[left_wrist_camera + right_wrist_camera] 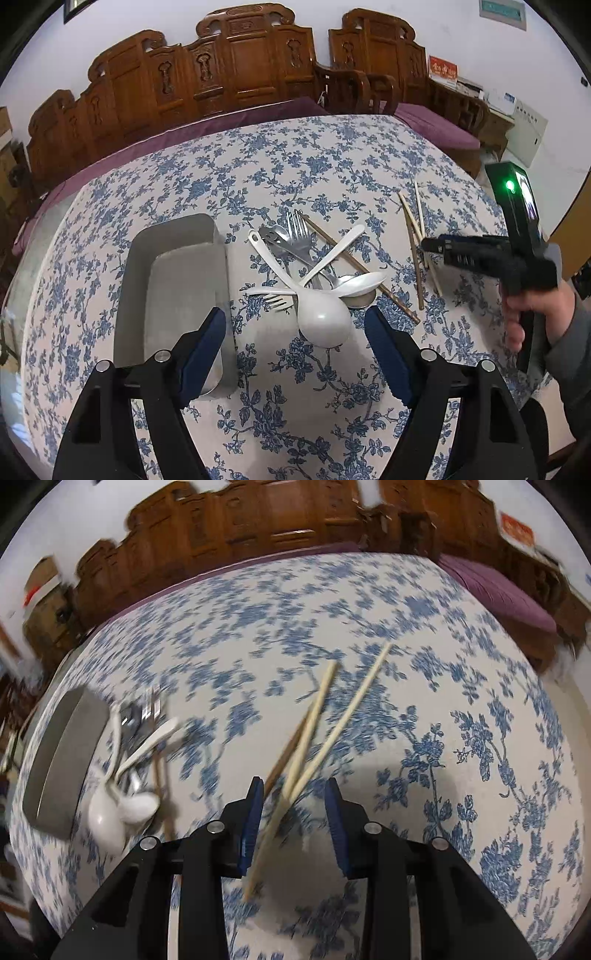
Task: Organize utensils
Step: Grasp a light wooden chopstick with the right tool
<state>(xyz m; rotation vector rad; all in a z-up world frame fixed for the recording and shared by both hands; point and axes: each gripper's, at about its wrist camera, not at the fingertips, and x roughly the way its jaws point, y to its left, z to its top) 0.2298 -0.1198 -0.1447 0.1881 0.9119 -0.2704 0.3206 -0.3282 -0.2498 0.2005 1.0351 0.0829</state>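
Right gripper (293,814): black frame, blue pads, jaws partly open and straddling the pale wooden chopsticks (314,738); the pads don't press on them yet, so nothing is held. The picture is blurred.
Why there: reads as lining up over the sticks where they converge, so one squeeze could take several together.
Left gripper (295,345): jaws wide, empty, hanging over the big white plastic ladle (325,321).
Why there: looks like it's picking the top piece off the heap first.
Utensil pile (306,258): steel forks, white spoons and a dark chopstick crossed over each other on the blue floral tablecloth (332,166).
Grey rectangular tray (173,280): just beside the pile, empty, the likely home for it all.
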